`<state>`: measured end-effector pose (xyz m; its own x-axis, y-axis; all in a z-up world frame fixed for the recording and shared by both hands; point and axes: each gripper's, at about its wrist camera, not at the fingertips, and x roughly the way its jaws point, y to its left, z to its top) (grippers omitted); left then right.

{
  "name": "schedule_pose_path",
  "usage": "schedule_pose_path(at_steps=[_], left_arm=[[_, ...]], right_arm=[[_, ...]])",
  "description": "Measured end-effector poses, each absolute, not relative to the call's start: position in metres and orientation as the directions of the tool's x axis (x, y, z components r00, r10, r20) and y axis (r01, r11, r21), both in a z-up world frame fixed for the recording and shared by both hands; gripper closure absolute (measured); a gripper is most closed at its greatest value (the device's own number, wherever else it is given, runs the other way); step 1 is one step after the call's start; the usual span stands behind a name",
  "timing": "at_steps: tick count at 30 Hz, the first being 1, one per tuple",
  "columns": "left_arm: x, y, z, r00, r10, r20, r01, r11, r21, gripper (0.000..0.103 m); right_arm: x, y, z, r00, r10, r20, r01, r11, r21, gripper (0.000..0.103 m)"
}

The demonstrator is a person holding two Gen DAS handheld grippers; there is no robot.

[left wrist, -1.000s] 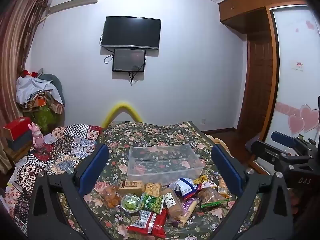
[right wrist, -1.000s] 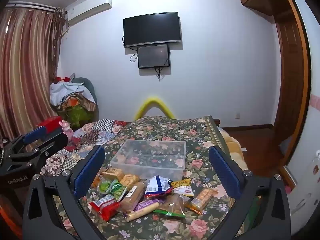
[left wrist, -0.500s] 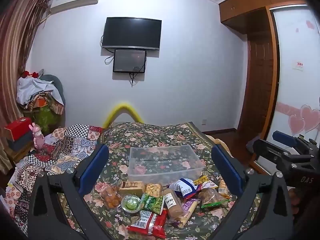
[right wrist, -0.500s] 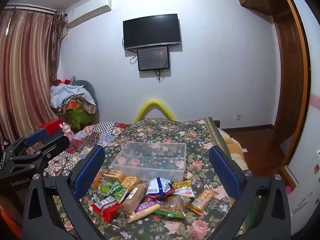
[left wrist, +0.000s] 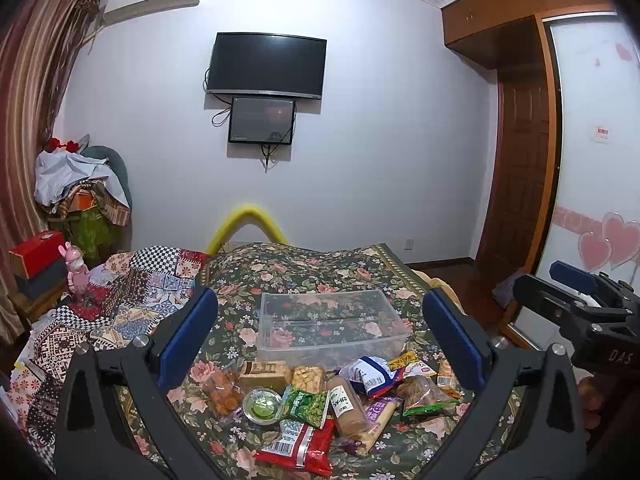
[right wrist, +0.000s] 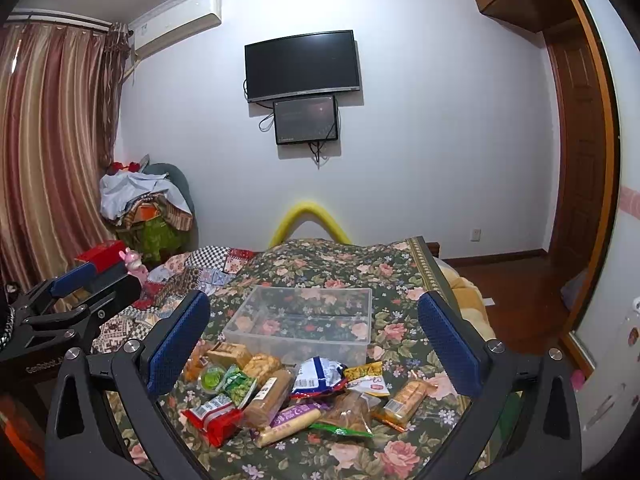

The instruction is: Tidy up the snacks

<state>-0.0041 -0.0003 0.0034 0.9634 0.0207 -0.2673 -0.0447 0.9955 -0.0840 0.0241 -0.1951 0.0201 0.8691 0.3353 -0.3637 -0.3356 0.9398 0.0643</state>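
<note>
We hold the left gripper (left wrist: 320, 336) and right gripper (right wrist: 314, 330) above the bed, both spread wide, gripping nothing. Below lies the snack pile (right wrist: 296, 392) on the floral bedspread (right wrist: 344, 264), touching the clear plastic bin's (right wrist: 298, 320) near wall.

The bed cover (left wrist: 304, 276) is dark green with pink and cream flowers, and beside it lies a patchwork quilt (left wrist: 132, 296) with black-and-white checks and red squares. The box (left wrist: 330, 326) is clear, so the flowers show through it. Among the snacks there is a red bag (left wrist: 298, 446), a green pea bag (left wrist: 304, 404), a blue and white bag (left wrist: 370, 370) and a purple pack (left wrist: 378, 410); both grippers are black with blue pads (right wrist: 178, 338).
</note>
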Motion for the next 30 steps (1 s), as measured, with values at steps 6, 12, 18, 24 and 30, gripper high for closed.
schedule_pose_path(at_steps=[6,12,18,24,30], left_arm=[[-0.0018,0.0009,0.0019,0.964,0.021,-0.266,-0.046,0.995,-0.089,0.0],[-0.0016,0.001,0.0016,0.964,0.02,-0.267,-0.046,0.995,-0.09,0.0],[-0.0008,0.0009,0.0017,0.963,0.017,-0.268,-0.043,0.995,-0.093,0.0],[-0.0015,0.0014,0.0022,0.963,0.017,-0.268,-0.044,0.995,-0.095,0.0],[-0.0013,0.0013,0.0026,0.963,0.016,-0.268,-0.043,0.995,-0.095,0.0]], right_arm=[[0.0231,-0.1948,0.0217,0.871,0.336,-0.359,-0.336,0.94,0.065,0.0],[0.0225,-0.1949,0.023,0.871,0.337,-0.357,-0.337,0.939,0.066,0.0],[0.0211,-0.1949,0.0253,0.872,0.339,-0.354,-0.337,0.939,0.068,0.0],[0.0193,-0.194,0.0269,0.872,0.338,-0.355,-0.338,0.939,0.066,0.0],[0.0184,-0.1932,0.0272,0.871,0.341,-0.353,-0.339,0.938,0.069,0.0]])
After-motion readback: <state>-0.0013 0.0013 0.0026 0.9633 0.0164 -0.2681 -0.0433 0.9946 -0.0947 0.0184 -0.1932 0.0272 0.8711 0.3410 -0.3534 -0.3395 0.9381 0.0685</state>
